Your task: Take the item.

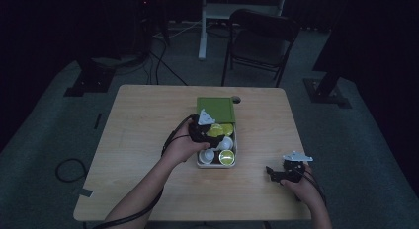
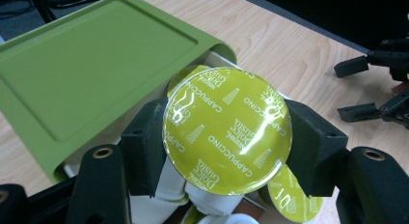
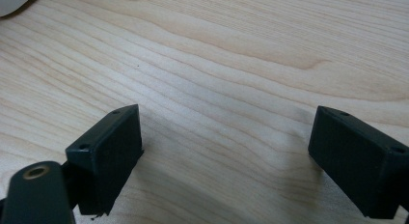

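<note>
left gripper [image 2: 226, 132]: clamped on a yellow-green cappuccino capsule [image 2: 227, 130], one jaw on each side of its foil top; in the high view it hung over the middle of the box.
held capsule: just above the white box [image 1: 235, 146], clear of the other capsules [image 1: 226, 157] that sat inside it.
box lid [image 2: 91, 74]: green, slid back toward the far end, so the near part of the box stood open.
right gripper [image 3: 226, 159]: jaws wide apart with nothing between them, low over bare table [image 3: 231, 55] well to the right of the box.
done so far: one capsule gripped and lifted out, by my reading.
left to do: carry it off and set it down; several capsules remained in the box, and none lay on the table yet.
</note>
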Available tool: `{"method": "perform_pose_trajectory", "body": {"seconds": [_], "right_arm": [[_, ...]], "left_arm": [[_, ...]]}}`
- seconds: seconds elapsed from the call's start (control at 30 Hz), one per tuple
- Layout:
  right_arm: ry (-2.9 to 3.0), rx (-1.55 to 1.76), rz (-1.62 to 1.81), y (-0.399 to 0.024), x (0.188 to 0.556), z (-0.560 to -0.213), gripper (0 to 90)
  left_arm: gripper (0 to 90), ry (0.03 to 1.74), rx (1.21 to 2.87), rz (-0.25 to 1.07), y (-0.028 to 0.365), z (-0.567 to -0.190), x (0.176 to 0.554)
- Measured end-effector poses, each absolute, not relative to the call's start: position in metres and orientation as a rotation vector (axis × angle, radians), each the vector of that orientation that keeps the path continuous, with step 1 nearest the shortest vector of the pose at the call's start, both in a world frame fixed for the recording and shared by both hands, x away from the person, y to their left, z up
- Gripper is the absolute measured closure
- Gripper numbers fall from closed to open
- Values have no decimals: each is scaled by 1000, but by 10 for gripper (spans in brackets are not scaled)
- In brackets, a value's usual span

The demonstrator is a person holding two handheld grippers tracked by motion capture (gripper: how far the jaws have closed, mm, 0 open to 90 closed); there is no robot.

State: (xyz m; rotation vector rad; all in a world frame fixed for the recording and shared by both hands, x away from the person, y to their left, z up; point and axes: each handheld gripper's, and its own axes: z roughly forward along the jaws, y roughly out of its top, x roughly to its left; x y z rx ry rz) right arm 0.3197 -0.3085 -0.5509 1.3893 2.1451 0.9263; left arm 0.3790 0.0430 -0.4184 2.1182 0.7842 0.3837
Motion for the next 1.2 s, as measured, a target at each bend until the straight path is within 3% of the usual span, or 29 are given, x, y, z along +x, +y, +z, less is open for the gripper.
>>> {"method": "perform_pose_trajectory", "body": {"seconds": [1.2], "right_arm": [[2146,1391,925,-308,320,-551,111]], "left_arm": [[382,950,2001,488,117,-422,368]]}}
